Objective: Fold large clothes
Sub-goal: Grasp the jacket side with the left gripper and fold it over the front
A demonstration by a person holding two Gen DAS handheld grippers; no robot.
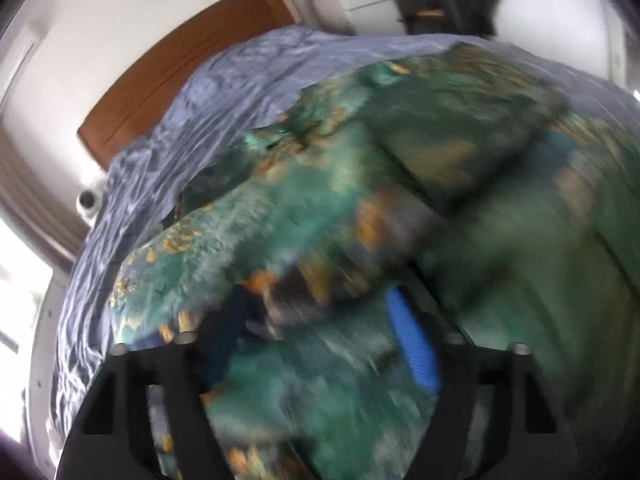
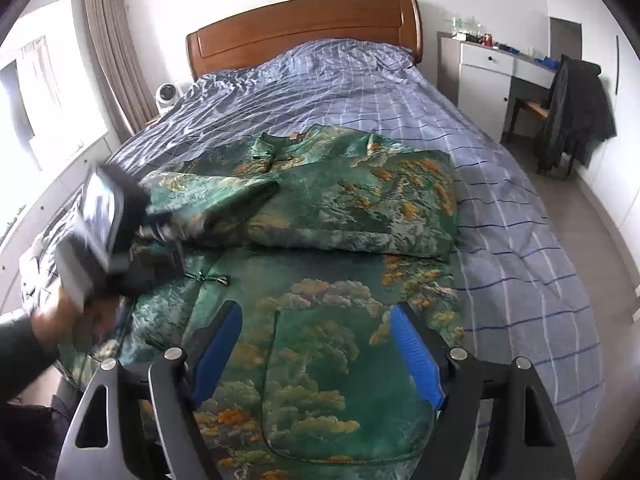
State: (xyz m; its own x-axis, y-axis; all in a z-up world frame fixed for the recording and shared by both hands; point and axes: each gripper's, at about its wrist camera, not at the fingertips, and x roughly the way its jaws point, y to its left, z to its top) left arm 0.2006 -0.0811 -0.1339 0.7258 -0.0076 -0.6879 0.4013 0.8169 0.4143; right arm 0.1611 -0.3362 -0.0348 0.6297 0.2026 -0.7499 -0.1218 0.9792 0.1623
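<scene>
My right claw (image 2: pixel 316 350) hangs wide open above the green robe (image 2: pixel 320 216) on the bed (image 2: pixel 500 184); my left claw (image 1: pixel 320 332) is blurred, its grip untellable.

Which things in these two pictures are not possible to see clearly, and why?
- Left gripper, right wrist view: motion blur smears its fingers, so open or shut is unclear.
- Left wrist view: the green garment is blurred; cloth covers the left finger, and a grip cannot be confirmed.
- Items on the white desk, right wrist view: too small to name.
- Garment's near hem, right wrist view: cut off by the bottom edge and the right gripper.
</scene>
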